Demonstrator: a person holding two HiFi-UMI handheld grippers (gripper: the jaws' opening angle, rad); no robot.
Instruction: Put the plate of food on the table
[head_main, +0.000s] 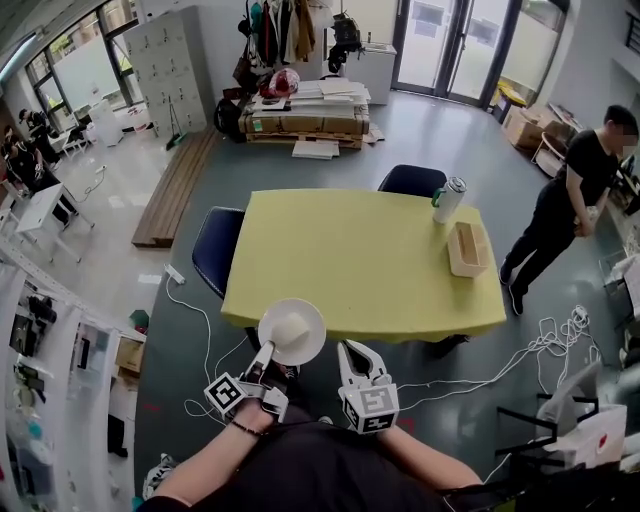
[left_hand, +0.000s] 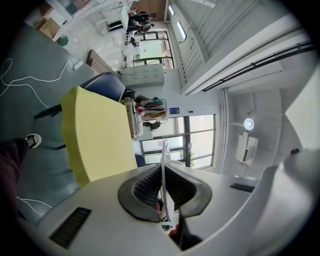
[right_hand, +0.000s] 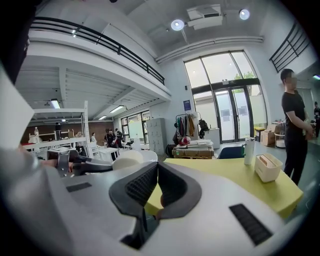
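A white plate (head_main: 300, 322) carries a pale round bun (head_main: 287, 327) and hangs just over the near edge of the yellow table (head_main: 370, 260). My left gripper (head_main: 266, 350) is shut on the plate's near rim. In the left gripper view the plate (left_hand: 163, 155) shows edge-on as a thin white line, pinched between the black pads of the left gripper (left_hand: 163, 167). My right gripper (head_main: 357, 350) sits beside it to the right, short of the table's edge. In the right gripper view the right gripper (right_hand: 156, 167) is shut with nothing between its pads.
On the table's right side stand a white bottle (head_main: 449, 199) and a beige box (head_main: 467, 249). Two dark blue chairs (head_main: 215, 247) (head_main: 412, 180) are at the left and far sides. A person (head_main: 565, 205) stands to the right. White cables (head_main: 540, 345) lie on the floor.
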